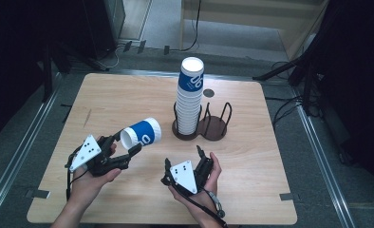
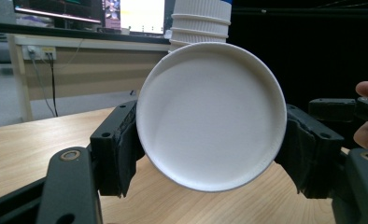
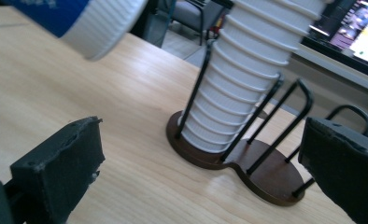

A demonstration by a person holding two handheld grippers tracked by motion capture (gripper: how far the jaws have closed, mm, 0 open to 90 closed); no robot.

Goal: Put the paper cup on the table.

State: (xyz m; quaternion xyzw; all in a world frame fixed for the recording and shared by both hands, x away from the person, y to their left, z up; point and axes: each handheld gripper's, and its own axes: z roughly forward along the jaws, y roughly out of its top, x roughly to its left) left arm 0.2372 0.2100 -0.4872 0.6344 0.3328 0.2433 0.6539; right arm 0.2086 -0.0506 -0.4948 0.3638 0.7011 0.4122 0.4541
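A white paper cup (image 2: 210, 116) lies on its side with its round bottom facing the camera, clamped between the two black jaws of the left gripper (image 2: 210, 154), one jaw pressing each side of the cup. Under it runs the pale wooden table (image 2: 37, 140). Just behind the cup's top edge rises a stack of ribbed white cups (image 2: 201, 23). At the right edge, fingertips (image 2: 366, 88) rest on a black gripper part. Far back, a lit monitor (image 2: 142, 14) stands on a desk.
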